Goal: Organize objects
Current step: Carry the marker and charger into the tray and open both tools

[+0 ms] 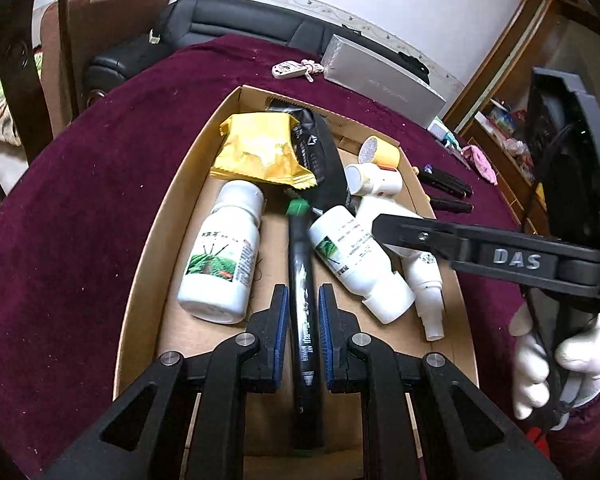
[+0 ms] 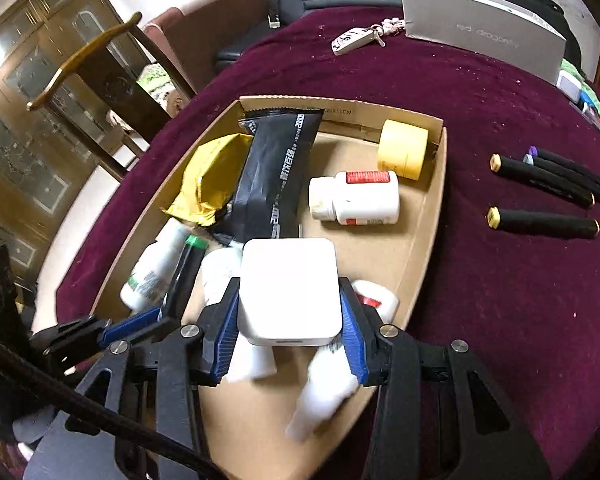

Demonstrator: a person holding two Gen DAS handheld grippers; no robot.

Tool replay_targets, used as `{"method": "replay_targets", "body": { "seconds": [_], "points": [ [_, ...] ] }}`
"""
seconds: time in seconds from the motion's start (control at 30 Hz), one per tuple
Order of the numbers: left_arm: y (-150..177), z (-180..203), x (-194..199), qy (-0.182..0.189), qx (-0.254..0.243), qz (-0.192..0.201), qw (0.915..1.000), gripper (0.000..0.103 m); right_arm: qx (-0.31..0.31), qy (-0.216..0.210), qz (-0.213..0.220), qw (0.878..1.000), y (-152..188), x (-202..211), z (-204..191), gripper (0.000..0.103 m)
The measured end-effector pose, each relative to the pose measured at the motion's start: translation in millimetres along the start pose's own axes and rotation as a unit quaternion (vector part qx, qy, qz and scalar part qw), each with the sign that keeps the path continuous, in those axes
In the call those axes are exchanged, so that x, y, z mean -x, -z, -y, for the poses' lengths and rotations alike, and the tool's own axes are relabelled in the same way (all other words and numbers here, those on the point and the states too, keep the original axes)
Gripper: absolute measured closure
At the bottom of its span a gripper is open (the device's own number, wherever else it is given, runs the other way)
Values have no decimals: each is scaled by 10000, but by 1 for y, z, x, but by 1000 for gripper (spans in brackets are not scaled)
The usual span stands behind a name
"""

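A cardboard tray point(image 1: 148, 248) point(image 2: 428, 216) on the maroon table holds white bottles point(image 1: 220, 256), a yellow packet point(image 1: 260, 152), a black pouch point(image 2: 276, 176), a yellow tape roll point(image 2: 404, 148) and a black marker with a green cap point(image 1: 304, 304). My left gripper point(image 1: 303, 312) straddles the marker inside the tray, pads slightly apart from it. My right gripper point(image 2: 290, 320) is shut on a white square box point(image 2: 288, 292) above the tray's near end; its finger point(image 1: 420, 236) shows in the left wrist view over the bottles.
Several black markers point(image 2: 548, 184) lie on the cloth right of the tray. A grey box point(image 2: 480, 32) and a key fob point(image 2: 352, 40) sit at the table's far side. A wooden chair point(image 2: 100, 80) and a black sofa stand beyond.
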State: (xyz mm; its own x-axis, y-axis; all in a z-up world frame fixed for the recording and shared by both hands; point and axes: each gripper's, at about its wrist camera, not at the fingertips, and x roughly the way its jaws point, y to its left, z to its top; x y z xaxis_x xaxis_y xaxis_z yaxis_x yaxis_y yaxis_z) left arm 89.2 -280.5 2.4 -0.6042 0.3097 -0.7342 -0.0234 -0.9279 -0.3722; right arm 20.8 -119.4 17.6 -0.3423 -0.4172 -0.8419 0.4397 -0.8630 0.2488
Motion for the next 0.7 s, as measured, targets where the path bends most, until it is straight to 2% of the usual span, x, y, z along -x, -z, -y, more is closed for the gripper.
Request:
{"method": "replay_targets", "body": {
  "seconds": [0.2, 0.27, 0.47, 0.7],
  "points": [
    [-3, -11, 16, 380, 269, 227, 9987, 87, 227, 390, -53, 9990, -6, -12, -8, 59],
    [-6, -14, 22, 476, 370, 326, 9977, 73, 313, 497, -46, 9983, -7, -16, -13, 59],
    [-10, -18, 41, 556, 482, 587, 9956, 58, 316, 563, -65, 9979, -7, -20, -16, 59],
    [-12, -14, 47, 644, 531, 638, 9945, 56, 212, 514, 356, 9978, -10, 6, -8, 58]
  ]
}}
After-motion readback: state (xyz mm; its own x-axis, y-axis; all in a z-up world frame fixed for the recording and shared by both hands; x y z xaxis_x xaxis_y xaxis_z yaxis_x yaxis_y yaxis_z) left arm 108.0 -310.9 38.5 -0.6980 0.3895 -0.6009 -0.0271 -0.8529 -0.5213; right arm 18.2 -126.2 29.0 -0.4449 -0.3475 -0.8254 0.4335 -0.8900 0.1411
